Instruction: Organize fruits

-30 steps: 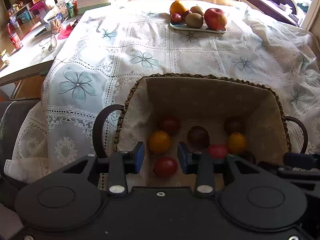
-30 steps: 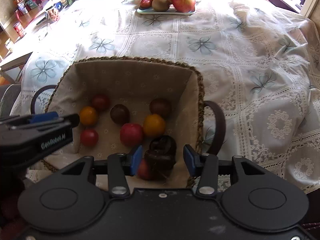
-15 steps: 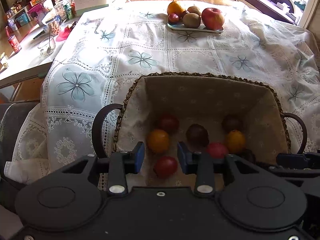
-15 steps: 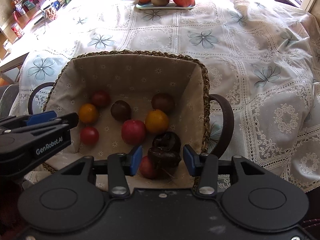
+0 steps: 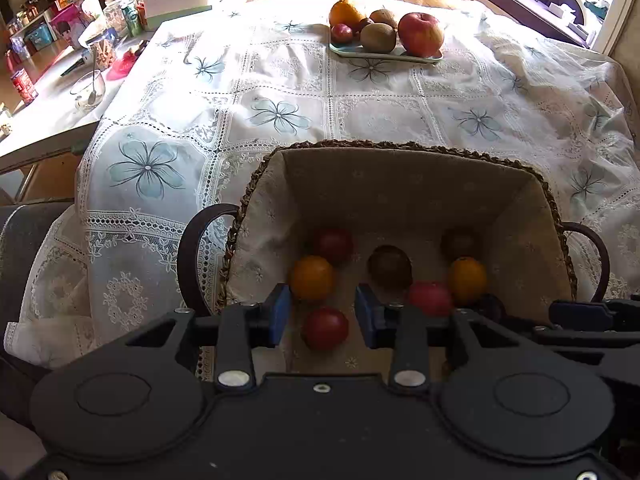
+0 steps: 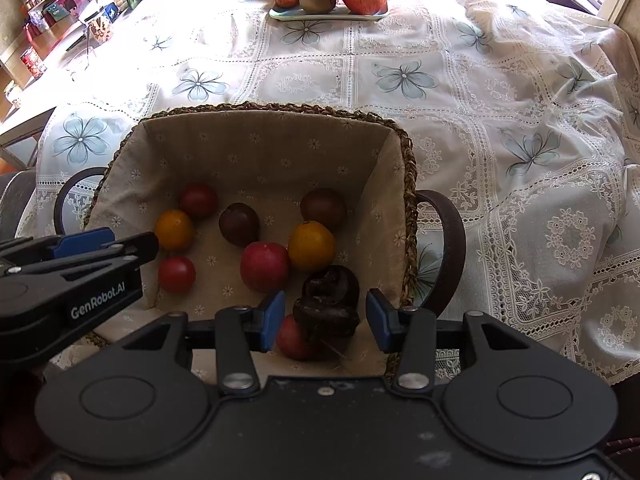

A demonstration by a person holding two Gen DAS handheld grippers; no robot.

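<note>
Left wrist view: left gripper (image 5: 320,314) open, empty, hovering over the near edge of the lined wicker basket (image 5: 400,148). Small red fruit (image 5: 325,328) sits right between the blue fingers, below them. Orange fruit (image 5: 312,277) at 11 o'clock of it, dark plum-like fruit (image 5: 390,266) at 1 o'clock. All look small, round, smooth, light; probably roll on the cloth liner, so take across the widest part, gently, skin may bruise. Far plate (image 5: 384,53) at 12 o'clock holds an apple (image 5: 421,34), a kiwi and other fruit.

Right wrist view: right gripper (image 6: 325,316) open, nothing held. Lumpy dark fruit (image 6: 328,300) lies between the fingers in the basket's near right corner, resting against a red fruit (image 6: 292,340) at its 7 o'clock. Looks knobbly, maybe soft; grip at the broad lower body, not the top knob. Basket also holds red apple-like fruit (image 6: 264,266), orange one (image 6: 311,246), several more at 10–12 o'clock. Left gripper's body enters at 9 o'clock. The far plate is well apart from the basket, at 12 o'clock.
</note>
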